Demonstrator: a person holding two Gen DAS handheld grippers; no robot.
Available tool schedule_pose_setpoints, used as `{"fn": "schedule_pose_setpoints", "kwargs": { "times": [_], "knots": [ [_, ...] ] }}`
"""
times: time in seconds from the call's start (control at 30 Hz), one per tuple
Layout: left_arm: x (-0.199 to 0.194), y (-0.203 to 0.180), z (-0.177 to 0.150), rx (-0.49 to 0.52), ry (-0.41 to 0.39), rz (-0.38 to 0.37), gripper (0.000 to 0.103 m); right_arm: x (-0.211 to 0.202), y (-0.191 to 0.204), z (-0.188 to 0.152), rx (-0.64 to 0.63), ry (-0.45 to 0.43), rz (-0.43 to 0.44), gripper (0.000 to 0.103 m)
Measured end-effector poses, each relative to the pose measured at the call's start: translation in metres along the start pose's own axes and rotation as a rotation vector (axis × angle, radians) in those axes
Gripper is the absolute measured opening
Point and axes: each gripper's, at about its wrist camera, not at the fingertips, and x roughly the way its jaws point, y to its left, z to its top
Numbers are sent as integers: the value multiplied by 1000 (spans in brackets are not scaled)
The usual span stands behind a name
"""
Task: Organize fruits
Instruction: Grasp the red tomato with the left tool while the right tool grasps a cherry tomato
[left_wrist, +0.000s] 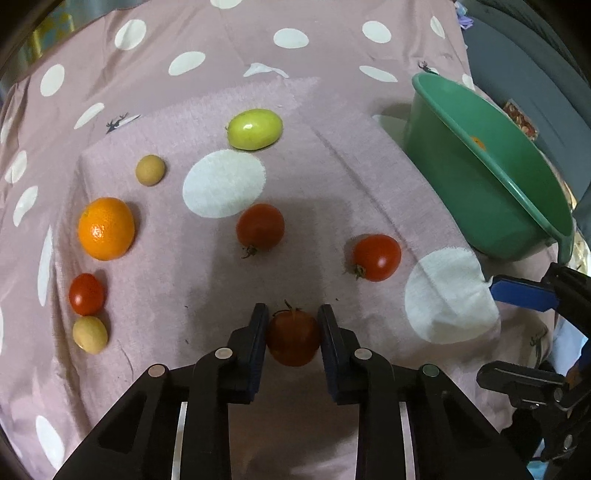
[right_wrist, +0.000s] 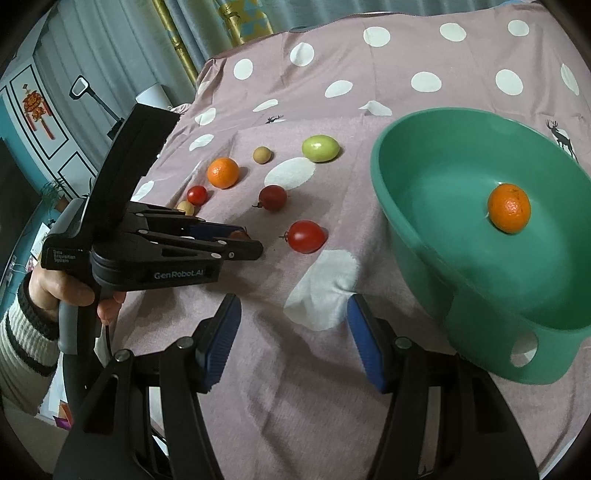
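1. The left hand-held gripper (left_wrist: 293, 325) has its two black fingers pressed against the sides of a dark red round tomato (left_wrist: 293, 341), low over the pink polka-dot cloth (left_wrist: 207, 122) that covers the counter – bare cloth lies just ahead of it.
2. The right hand-held gripper (right_wrist: 291, 328) hovers with its blue-padded fingers spread wide around nothing, the green plastic basin (right_wrist: 417, 236) close at its right.
3. Only the right wrist view looks into the basin, where a small orange mandarin (right_wrist: 509, 207) sits; the left wrist view catches just a sliver of it over the rim.
4. Ahead of the gripped tomato lie a bright red tomato (left_wrist: 376, 257) and a darker red tomato (left_wrist: 260, 227). Farther off are a yellow-green oval fruit (left_wrist: 255, 129), a tan round fruit (left_wrist: 150, 170) and a large orange (left_wrist: 106, 228) – all loosely spaced.
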Motion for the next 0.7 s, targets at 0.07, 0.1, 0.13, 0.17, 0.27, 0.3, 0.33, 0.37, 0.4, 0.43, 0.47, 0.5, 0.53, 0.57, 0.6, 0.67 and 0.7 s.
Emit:
{"fn": "schedule_pose_setpoints", "kwargs": {
  "times": [0.07,0.1,0.13,0.17,0.27,0.3,0.33,0.37,0.4,0.43,0.47,0.5,0.53,0.57,0.6,0.67,0.7],
  "knots": [
    [-1,6,-2,-18,-4,7,28,1,1,0,0,3,-3,62],
    [-3,9,-3,-32,-4,-5,28,1,1,1,0,4,-3,62],
    [-5,14,-4,-56,-8,-24,28,1,2,1,-3,6,-5,62],
    [-8,20,-6,-85,-16,-49,28,2,3,2,-5,9,-8,62],
    [-19,37,-12,-158,-40,-98,28,4,2,4,-3,18,-23,63],
    [-23,41,-14,-174,-49,-108,27,5,2,5,1,20,-28,63],
    [-28,47,-19,-196,-62,-121,27,6,3,6,2,23,-37,63],
    [-31,49,-21,-206,-68,-127,27,7,4,7,0,25,-43,63],
    [-34,53,-24,-216,-76,-133,27,7,5,7,-3,29,-50,63],
    [-36,53,-26,-221,-80,-134,27,7,6,7,-12,40,-59,63],
    [-39,56,-29,-227,-85,-135,27,6,7,7,-20,47,-68,61],
    [-40,57,-31,-231,-90,-138,27,5,8,7,-29,51,-79,61],
    [-42,58,-33,-235,-96,-144,27,2,9,6,-41,58,-101,61],
    [-43,60,-35,-238,-103,-152,27,0,9,6,-44,60,-114,61],
    [-44,61,-36,-241,-106,-157,27,-2,10,6,-45,59,-122,61],
    [-47,62,-38,-247,-121,-174,28,-4,13,7,-49,55,-125,61],
    [-48,63,-39,-251,-127,-181,27,-4,16,8,-57,48,-130,61]
  ]
}}
